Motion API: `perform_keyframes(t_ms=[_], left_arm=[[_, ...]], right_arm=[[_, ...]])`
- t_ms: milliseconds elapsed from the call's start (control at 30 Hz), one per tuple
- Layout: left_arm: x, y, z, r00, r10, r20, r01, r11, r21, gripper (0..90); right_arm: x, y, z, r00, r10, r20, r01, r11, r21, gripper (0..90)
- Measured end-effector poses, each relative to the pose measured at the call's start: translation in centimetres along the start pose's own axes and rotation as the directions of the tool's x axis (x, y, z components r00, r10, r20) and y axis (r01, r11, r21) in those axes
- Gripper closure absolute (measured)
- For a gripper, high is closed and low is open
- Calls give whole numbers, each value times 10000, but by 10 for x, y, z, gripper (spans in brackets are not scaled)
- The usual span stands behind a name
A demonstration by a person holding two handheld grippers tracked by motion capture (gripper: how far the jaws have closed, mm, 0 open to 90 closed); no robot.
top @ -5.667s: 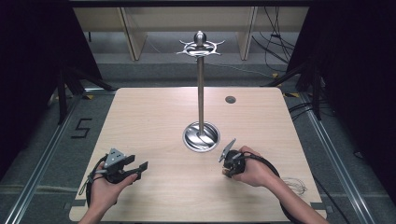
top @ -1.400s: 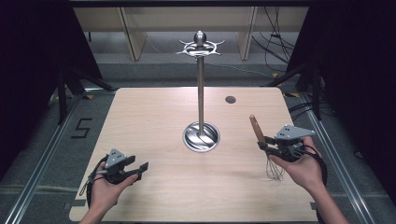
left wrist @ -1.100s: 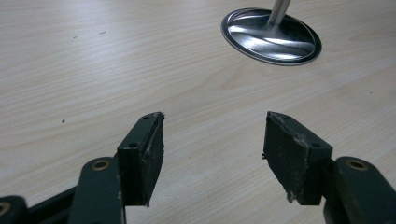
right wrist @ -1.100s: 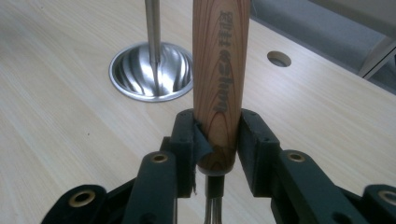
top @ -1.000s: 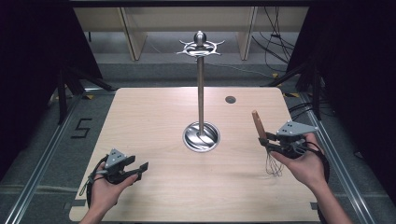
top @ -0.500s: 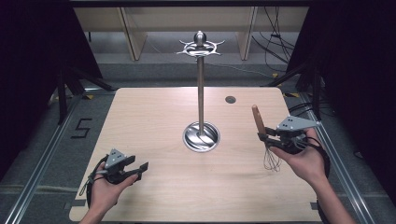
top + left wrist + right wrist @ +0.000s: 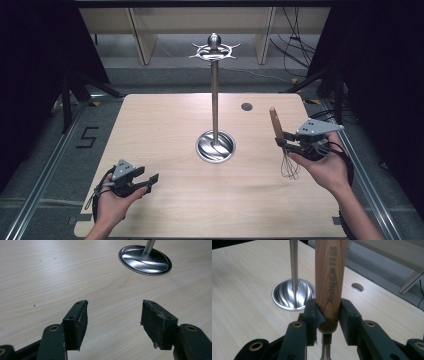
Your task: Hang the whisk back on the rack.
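Observation:
A whisk with a wooden handle (image 7: pixel 276 123) and a wire head (image 7: pixel 289 167) stands upright at the table's right side, handle up. My right gripper (image 7: pixel 286 141) is shut on the lower end of that handle (image 7: pixel 330 282), both pads pressing its sides. A tall metal stand (image 7: pixel 215 95) with a round shiny base (image 7: pixel 215 145) and hooked arms at its top (image 7: pixel 214 49) rises from the table's middle; its base (image 7: pixel 293 297) lies just beyond the whisk in the right gripper view. My left gripper (image 7: pixel 149 181) rests open near the front left with nothing between its pads (image 7: pixel 78 323).
The wooden table (image 7: pixel 165 120) has a small round hole (image 7: pixel 246 106) at the back right. Rails run along the floor on both sides. The stand's base (image 7: pixel 145 260) lies ahead of the left gripper. Cables trail behind the table.
The right hand picked up the whisk and carried it to the table's right side, handle up, with only a slight shift in the last second. The left gripper has stayed put.

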State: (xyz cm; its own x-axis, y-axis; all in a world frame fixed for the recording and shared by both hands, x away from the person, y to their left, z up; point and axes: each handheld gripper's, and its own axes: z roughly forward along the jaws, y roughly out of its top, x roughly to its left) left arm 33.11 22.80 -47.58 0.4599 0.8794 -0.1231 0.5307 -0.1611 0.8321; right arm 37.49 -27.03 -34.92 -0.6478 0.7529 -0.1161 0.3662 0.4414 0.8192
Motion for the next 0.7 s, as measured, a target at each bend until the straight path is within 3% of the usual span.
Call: perform_keyframes(t_ms=[33, 133, 167, 200, 233, 367, 400, 433, 533, 567, 600, 633, 667, 700], left_arm=[[0, 0, 0, 10000, -3, 3, 3, 10000, 8, 373], [0, 0, 0, 10000, -24, 6, 24, 10000, 12, 373], [0, 0, 0, 10000, -23, 8, 23, 10000, 19, 373], [0, 0, 0, 10000, -22, 5, 22, 10000, 10, 373], [0, 0, 0, 10000, -19, 8, 19, 10000, 4, 373], [0, 0, 0, 10000, -4, 2, 4, 10000, 6, 373], [0, 0, 0, 10000, -13, -4, 13, 10000, -5, 373], [0, 0, 0, 10000, -14, -4, 14, 10000, -8, 373], [0, 0, 0, 10000, -16, -7, 16, 10000, -22, 373], [0, 0, 0, 10000, -43, -18, 43, 10000, -25, 373], [0, 0, 0, 10000, -48, -22, 48, 10000, -20, 373], [0, 0, 0, 10000, -55, -24, 55, 10000, -21, 373], [0, 0, 0, 10000, -59, -26, 59, 10000, -24, 373], [0, 0, 0, 10000, -77, -36, 77, 10000, -26, 373]], right_arm=[[-2, 1, 2, 9997, -245, 58, 247, 9994, -249, 699], [0, 3, -1, 10000, 38, -32, -38, 10000, -22, 699], [-2, 4, 0, 9997, -242, 55, 243, 9995, -187, 699], [0, 4, 1, 9999, 9, 121, -5, 9994, -340, 699], [-1, 5, -1, 10000, -17, 14, 17, 9999, -144, 699], [1, 7, 0, 10000, 28, 89, -25, 9994, -353, 699], [-2, 9, -1, 9995, -294, 132, 298, 9990, -321, 699], [0, 9, -1, 9999, -114, 41, 115, 9996, -266, 699], [-2, 12, -2, 9994, -307, 136, 312, 9988, -388, 699], [0, 12, -2, 10000, 3, 37, -1, 9996, -290, 699], [-1, 13, -2, 9997, -244, 85, 246, 9992, -314, 699], [-1, 14, -1, 9996, -295, 25, 296, 9990, -346, 699], [1, 14, -2, 10000, -46, -49, 45, 9998, -199, 699], [-1, 15, -3, 9996, -271, 63, 272, 9992, -280, 699]])
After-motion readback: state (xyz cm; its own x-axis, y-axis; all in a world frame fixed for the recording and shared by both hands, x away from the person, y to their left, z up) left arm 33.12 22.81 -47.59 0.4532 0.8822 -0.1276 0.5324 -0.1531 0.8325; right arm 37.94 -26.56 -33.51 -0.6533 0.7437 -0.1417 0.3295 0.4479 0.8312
